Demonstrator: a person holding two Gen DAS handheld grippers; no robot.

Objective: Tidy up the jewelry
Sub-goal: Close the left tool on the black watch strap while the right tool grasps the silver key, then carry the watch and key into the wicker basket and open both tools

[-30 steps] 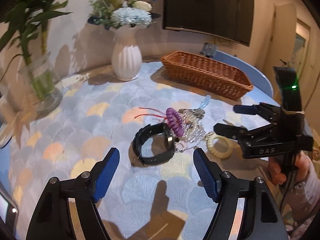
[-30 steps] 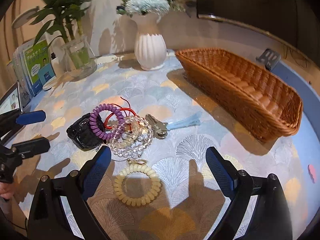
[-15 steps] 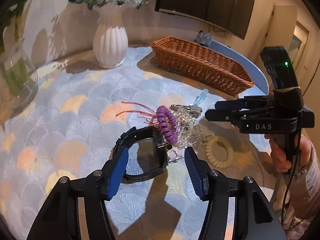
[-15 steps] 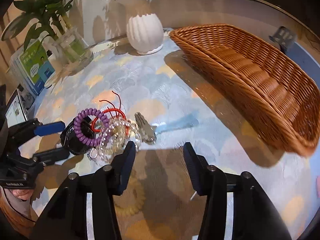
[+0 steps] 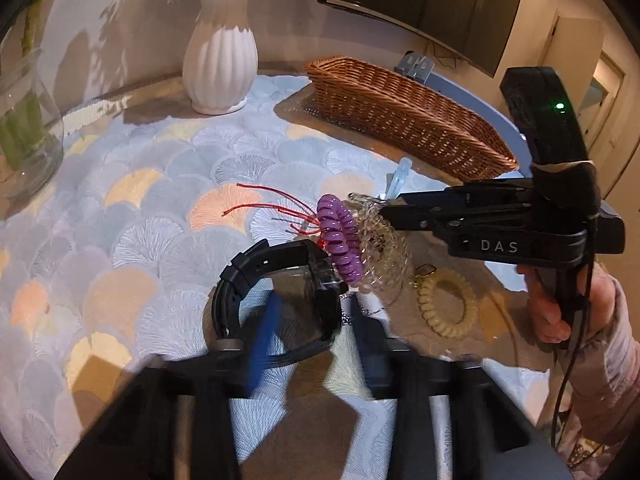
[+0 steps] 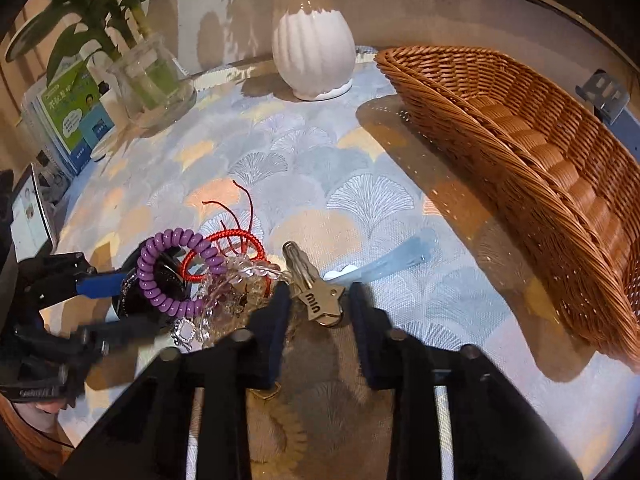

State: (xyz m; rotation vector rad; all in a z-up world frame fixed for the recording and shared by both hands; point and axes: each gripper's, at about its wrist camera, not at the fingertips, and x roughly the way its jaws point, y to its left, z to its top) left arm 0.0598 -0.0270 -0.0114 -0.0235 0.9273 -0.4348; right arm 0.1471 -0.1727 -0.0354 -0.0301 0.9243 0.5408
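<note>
A jewelry pile lies mid-table: a black watch [image 5: 280, 292], a purple coil band [image 5: 338, 242], a clear bead bracelet [image 5: 382, 252], a red cord [image 5: 264, 204], a cream coil band [image 5: 444, 306] and a silver star clip [image 6: 320, 302] with a pale blue piece [image 6: 396, 258]. My left gripper [image 5: 312, 336] is partly closed, one finger inside the watch loop and the other outside its near side. My right gripper [image 6: 316, 312] is partly closed, its fingers on either side of the star clip; it also shows in the left wrist view [image 5: 404, 206]. The wicker basket [image 6: 540, 152] stands empty at the right.
A white ribbed vase [image 5: 220, 56] with flowers stands at the back. A glass vase with green stalks [image 6: 148, 76] and a green booklet [image 6: 76, 116] are at the left. A TV [image 5: 420, 4] hangs on the wall behind. The tablecloth [image 5: 120, 216] has a fan pattern.
Both grippers have moved forward and down into the pile and narrowed. The left now straddles the watch band; the right now straddles the star clip.
</note>
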